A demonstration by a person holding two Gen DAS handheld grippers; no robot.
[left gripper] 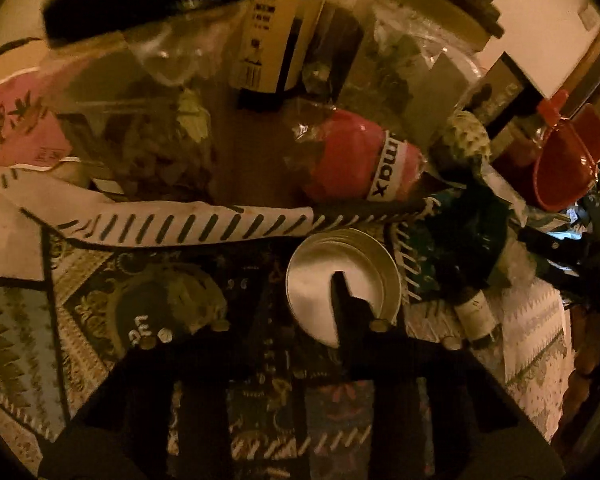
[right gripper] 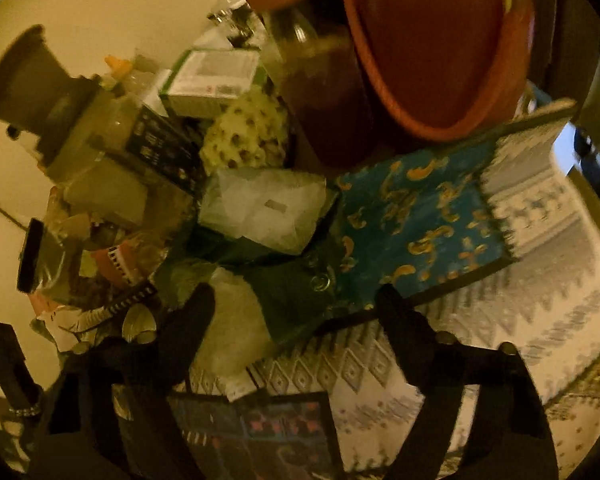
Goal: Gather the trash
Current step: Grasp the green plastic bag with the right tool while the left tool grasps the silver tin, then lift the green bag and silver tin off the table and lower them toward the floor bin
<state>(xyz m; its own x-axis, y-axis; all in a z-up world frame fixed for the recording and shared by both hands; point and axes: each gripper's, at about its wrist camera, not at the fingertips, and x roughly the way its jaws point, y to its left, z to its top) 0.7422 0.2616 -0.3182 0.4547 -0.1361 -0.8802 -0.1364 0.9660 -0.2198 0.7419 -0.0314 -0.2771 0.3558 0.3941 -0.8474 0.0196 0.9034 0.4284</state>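
Left gripper (left gripper: 300, 300) hangs narrowly parted over the round tin lid (left gripper: 342, 280), gripping nothing; right gripper (right gripper: 296, 312), wide, straddles crumpled green wrapper (right gripper: 288, 284) beside it.

Left tongs (left gripper: 300, 292) one finger hidden

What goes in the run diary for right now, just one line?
left tool: at round metal tin, grip unclear | right tool: open, straddling green wrapper
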